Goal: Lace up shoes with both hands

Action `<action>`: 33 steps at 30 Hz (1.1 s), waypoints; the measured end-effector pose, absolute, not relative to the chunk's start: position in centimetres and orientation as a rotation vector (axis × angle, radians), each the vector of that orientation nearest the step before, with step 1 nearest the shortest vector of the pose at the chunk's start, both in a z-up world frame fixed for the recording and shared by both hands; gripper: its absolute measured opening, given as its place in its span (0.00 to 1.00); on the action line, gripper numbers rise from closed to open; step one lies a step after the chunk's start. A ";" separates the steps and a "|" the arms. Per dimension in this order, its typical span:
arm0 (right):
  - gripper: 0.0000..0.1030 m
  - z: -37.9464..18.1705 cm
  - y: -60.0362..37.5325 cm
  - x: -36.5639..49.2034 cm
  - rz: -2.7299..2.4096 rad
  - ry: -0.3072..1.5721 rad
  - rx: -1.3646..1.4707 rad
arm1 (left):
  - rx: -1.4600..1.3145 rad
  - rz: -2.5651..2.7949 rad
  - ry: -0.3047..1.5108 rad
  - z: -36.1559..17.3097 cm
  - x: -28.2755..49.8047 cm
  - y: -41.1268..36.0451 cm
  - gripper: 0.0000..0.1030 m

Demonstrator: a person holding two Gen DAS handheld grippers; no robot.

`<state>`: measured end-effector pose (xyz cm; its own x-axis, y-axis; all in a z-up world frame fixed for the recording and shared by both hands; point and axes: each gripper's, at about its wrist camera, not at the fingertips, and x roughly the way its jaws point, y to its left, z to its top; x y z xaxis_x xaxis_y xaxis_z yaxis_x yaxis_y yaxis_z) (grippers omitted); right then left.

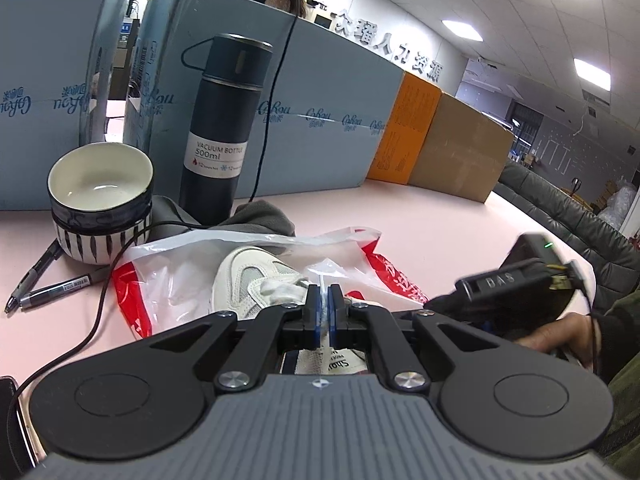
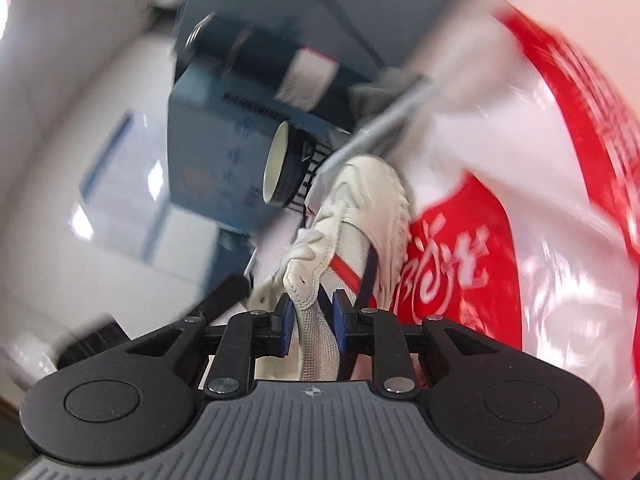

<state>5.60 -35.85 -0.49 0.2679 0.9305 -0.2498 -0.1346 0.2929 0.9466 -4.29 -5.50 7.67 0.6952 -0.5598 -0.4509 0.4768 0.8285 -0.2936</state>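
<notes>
The white shoe [image 1: 256, 280] lies on a red-and-white plastic bag [image 1: 160, 276] on the pink bench [image 1: 420, 216], the left hand-held gripper [image 1: 323, 304] clenched on its lace [image 1: 322, 280] to keep it taut, while the right hand-held gripper [image 2: 312, 312] clasps the shoe's upper, likely steadying it.

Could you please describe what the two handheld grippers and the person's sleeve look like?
Both the left gripper and right gripper have black linkage arms with silver screws, blue pads, two round black discs and a ribbed grey body. The sleeve is dark green.
</notes>
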 end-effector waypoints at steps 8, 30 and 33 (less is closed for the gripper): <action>0.18 -4.3 -36.5 5.5 0.872 1.100 1.311 | -0.055 -0.634 0.560 7.9 -4.6 -6.6 0.02; 0.17 -4.2 -37.0 5.7 0.866 1.101 1.301 | 0.193 -0.777 0.645 6.9 -3.1 -7.8 0.02; 0.17 -4.1 -37.0 5.7 0.862 1.100 1.295 | 0.199 -0.776 0.651 6.7 -3.2 -8.0 0.02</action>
